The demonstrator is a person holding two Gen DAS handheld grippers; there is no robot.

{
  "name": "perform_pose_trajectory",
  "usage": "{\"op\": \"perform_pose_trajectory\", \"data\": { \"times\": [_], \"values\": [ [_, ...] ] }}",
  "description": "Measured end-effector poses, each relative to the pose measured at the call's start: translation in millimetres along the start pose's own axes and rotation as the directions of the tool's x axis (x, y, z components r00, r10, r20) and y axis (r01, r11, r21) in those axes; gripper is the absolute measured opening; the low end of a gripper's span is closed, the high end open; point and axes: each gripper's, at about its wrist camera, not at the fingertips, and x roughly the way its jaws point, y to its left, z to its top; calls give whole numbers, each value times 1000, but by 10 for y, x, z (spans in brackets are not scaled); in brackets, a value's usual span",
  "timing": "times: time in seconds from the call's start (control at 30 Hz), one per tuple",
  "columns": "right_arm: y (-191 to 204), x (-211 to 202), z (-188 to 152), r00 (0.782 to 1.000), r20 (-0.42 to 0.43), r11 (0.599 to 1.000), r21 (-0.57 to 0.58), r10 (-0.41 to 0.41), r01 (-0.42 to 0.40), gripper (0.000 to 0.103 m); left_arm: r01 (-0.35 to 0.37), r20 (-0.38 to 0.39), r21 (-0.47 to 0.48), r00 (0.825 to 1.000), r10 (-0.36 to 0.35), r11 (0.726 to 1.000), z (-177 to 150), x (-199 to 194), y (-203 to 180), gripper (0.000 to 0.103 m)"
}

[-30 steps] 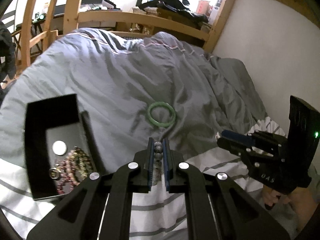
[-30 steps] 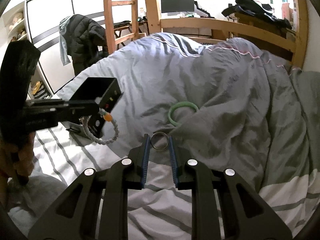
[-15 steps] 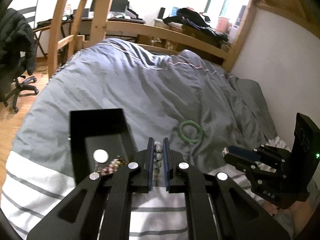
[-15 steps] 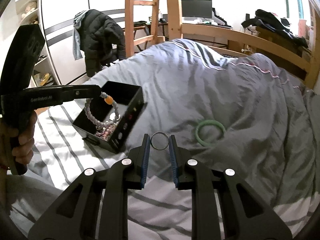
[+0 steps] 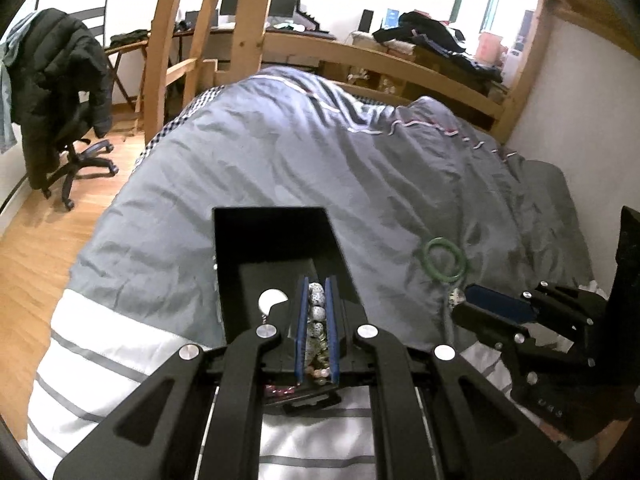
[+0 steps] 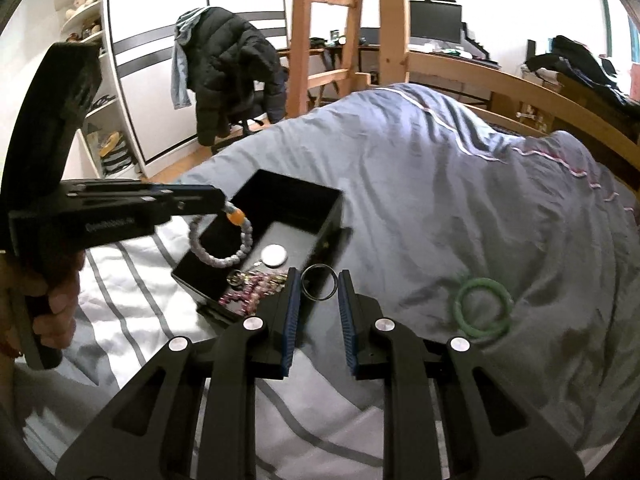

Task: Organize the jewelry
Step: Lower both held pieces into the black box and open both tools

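Observation:
An open black jewelry box (image 5: 276,236) (image 6: 320,200) lies on the bed, holding a round silver disc (image 6: 274,256) and pink beaded pieces (image 6: 252,286). My left gripper (image 5: 316,280) (image 6: 222,206) is shut on a pale beaded bracelet (image 5: 318,312) (image 6: 224,256), which dangles over the box. My right gripper (image 6: 319,274) (image 5: 464,294) is shut on a thin metal ring (image 6: 319,283), just right of the box's near corner. A green bangle (image 5: 446,260) (image 6: 484,310) rests on the grey duvet (image 6: 440,184) to the right.
A striped white sheet (image 6: 132,300) covers the near part of the bed. A wooden ladder (image 6: 332,36) and bed rail (image 5: 380,60) stand behind. An office chair with a dark jacket (image 5: 60,92) is on the wood floor at left. A hand (image 6: 56,300) grips the left tool.
Both grippers have swung left across the bed toward the black box. The bracelet now hangs over the box, and the ring has come beside the box's corner. The green bangle has stayed put.

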Motion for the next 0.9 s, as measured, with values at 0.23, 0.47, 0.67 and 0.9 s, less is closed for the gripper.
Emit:
{"op": "perform_pose_trajectory", "data": {
  "times": [0.23, 0.47, 0.67, 0.9],
  "values": [
    [198, 320, 0, 999, -39, 999, -6, 33, -33, 20, -34, -43, -25, 999, 33, 999, -34, 141, 135, 8],
    [259, 557, -70, 996, -76, 999, -18, 46, -47, 20, -74, -81, -27, 994, 72, 997, -76, 245, 191, 8],
    [260, 668, -126, 993, -99, 998, -12, 67, -69, 21, -81, -97, -40, 992, 77, 996, -82, 286, 246, 8],
    [219, 665, -115, 988, -101, 993, 20, 114, -113, 32, -83, -97, -93, 993, 74, 992, -76, 301, 323, 9]
  ]
}}
